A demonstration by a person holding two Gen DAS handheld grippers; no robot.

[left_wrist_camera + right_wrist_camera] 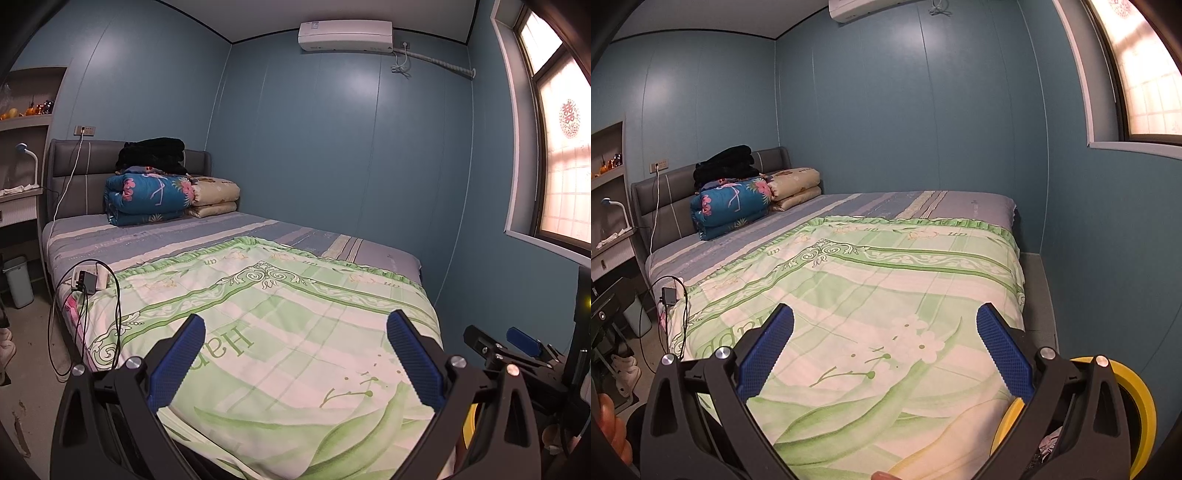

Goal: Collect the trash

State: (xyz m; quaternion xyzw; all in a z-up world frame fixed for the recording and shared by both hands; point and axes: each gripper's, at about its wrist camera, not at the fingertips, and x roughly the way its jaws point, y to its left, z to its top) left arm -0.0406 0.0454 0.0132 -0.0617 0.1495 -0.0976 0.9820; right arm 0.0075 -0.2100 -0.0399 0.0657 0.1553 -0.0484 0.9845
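My left gripper (pixel 295 325) is open and empty, held above the foot of a bed with a green floral quilt (pixel 280 332). My right gripper (pixel 885 317) is also open and empty over the same quilt (pixel 886 295); it also shows in the left wrist view (pixel 502 338) at the right edge. A yellow-rimmed bin (pixel 1137 398) sits low at the right, beside the bed, with something pale inside (pixel 1049 443). A small white bin (pixel 18 280) stands on the floor left of the bed. No loose trash shows on the quilt.
Folded quilts (pixel 147 195) and pillows (pixel 216 195) are piled at the headboard. A power strip with a black charger and cables (pixel 86 280) lies on the bed's left edge. Shelves (pixel 22 122) stand at left, a window (pixel 565 147) at right, white shoes (pixel 628 373) on the floor.
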